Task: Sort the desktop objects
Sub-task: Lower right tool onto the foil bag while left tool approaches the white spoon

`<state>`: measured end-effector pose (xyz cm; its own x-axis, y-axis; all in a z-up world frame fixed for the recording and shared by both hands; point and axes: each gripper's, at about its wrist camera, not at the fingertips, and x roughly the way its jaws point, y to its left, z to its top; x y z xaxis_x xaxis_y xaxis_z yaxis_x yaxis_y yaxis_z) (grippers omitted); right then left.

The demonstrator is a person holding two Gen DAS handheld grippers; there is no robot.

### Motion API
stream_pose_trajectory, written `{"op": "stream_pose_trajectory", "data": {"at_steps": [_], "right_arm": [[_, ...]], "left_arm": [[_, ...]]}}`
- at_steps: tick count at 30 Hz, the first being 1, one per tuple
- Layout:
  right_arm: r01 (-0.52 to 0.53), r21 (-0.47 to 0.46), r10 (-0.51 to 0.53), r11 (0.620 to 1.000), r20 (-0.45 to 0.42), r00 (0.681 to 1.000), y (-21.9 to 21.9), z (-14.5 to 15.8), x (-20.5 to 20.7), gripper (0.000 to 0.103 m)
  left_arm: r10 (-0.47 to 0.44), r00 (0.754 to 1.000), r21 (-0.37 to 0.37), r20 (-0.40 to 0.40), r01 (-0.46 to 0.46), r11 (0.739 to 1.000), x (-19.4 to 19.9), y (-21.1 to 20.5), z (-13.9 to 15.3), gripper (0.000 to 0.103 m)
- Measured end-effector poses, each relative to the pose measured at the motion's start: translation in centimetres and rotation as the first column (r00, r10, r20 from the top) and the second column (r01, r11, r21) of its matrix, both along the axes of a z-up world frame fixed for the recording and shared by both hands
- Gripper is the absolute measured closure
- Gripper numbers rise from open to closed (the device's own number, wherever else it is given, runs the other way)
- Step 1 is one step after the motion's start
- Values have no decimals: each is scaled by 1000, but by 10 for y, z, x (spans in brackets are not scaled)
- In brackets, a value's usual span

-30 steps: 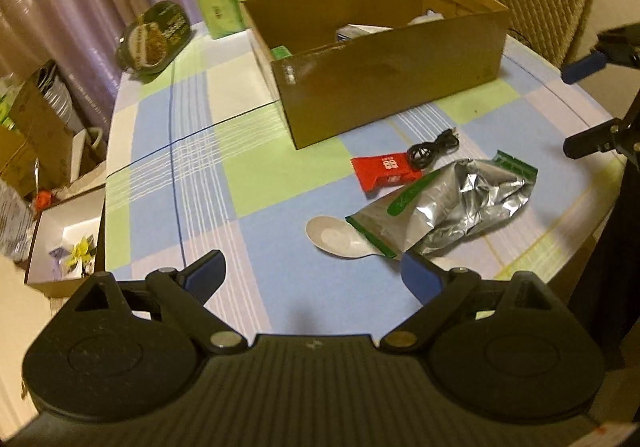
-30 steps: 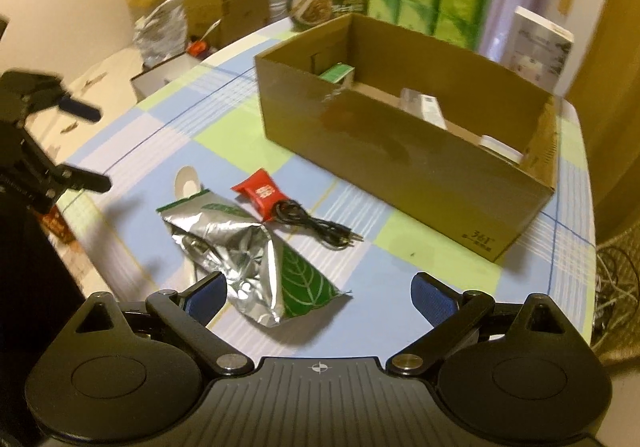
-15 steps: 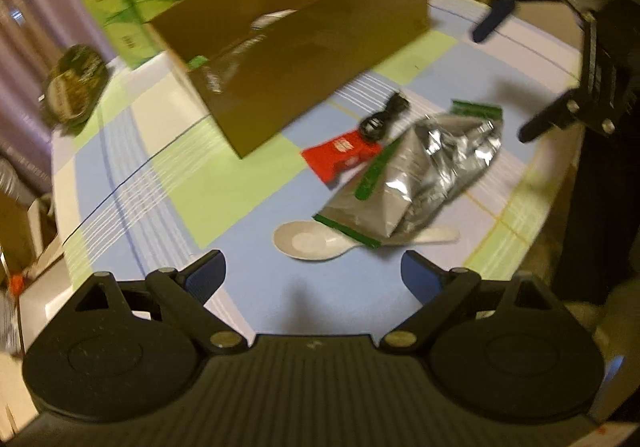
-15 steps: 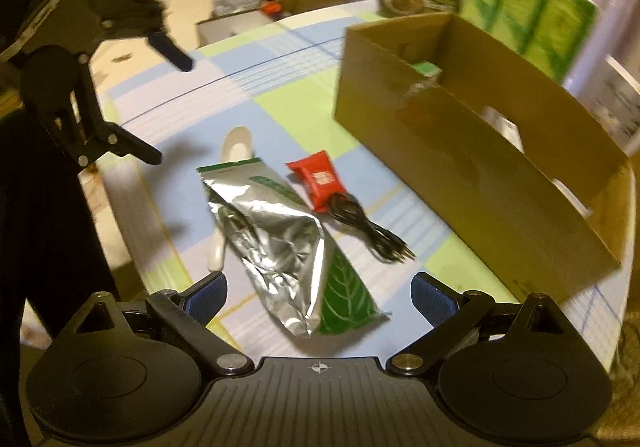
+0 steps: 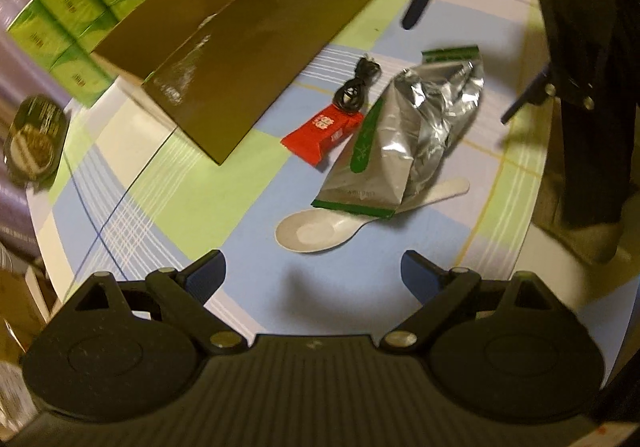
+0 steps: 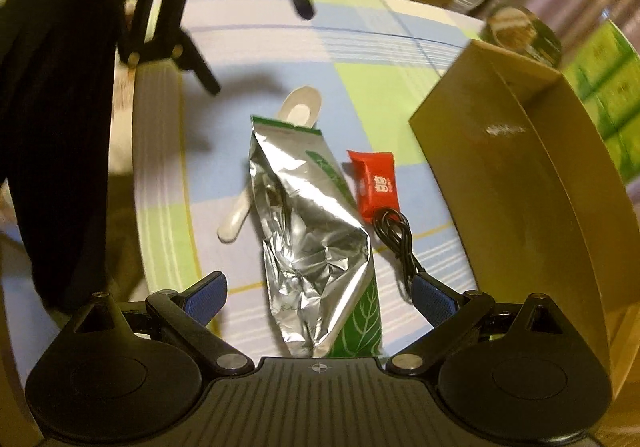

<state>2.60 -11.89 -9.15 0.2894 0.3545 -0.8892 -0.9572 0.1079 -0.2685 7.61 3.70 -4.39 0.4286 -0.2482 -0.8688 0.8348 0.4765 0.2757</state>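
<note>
left claw (image 5: 312, 275) spreading wide, holding nothing | right claw (image 6: 318, 293) spreading over silver pouch (image 6: 312, 231) | red packet (image 6: 376, 185) showing white characters, unreadable

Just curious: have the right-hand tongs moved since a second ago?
Yes. The right tongs have come down over the crumpled silver foil bag, nearer the checked tablecloth.

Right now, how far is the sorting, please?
Early stage. Four things lie loose on the table beside the cardboard box: foil bag, white spoon, red packet, black cable. Both grippers are open and hold nothing; the right gripper straddles the foil bag, the left gripper hovers near the spoon.
</note>
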Motion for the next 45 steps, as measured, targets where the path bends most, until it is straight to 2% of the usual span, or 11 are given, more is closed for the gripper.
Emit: {"op": "stream_pose_trajectory", "data": {"at_steps": [10, 21, 26, 30, 34, 37, 41, 45], "right_arm": [[-107, -70, 110, 992, 34, 993, 18, -23, 3, 7], [-130, -114, 131, 985, -1, 991, 36, -36, 18, 8], [-124, -133, 119, 983, -47, 992, 40, -39, 26, 19], [-92, -119, 83, 989, -83, 993, 43, -38, 34, 36], [-75, -111, 65, 991, -84, 994, 43, -35, 37, 44], [-49, -97, 39, 994, -96, 995, 41, -32, 40, 49], [-18, -93, 7, 995, -116, 993, 35, -30, 43, 50], [17, -89, -29, 996, -139, 990, 22, -28, 44, 51]], "left_arm": [[-138, 990, 63, -19, 139, 988, -3, -10, -31, 11], [-205, 978, 53, -39, 207, 977, 14, -14, -45, 12], [-246, 968, 58, -40, 248, 967, 24, -14, -48, 12], [-267, 963, 68, -36, 269, 961, 31, -16, -50, 12], [-297, 955, 76, -31, 298, 952, 35, -18, -50, 13], [-319, 947, 79, -31, 320, 944, 38, -20, -51, 14], [-347, 937, 87, -39, 349, 933, 41, -25, -51, 16], [-365, 929, 86, -63, 370, 925, 44, -28, -50, 27]]}}
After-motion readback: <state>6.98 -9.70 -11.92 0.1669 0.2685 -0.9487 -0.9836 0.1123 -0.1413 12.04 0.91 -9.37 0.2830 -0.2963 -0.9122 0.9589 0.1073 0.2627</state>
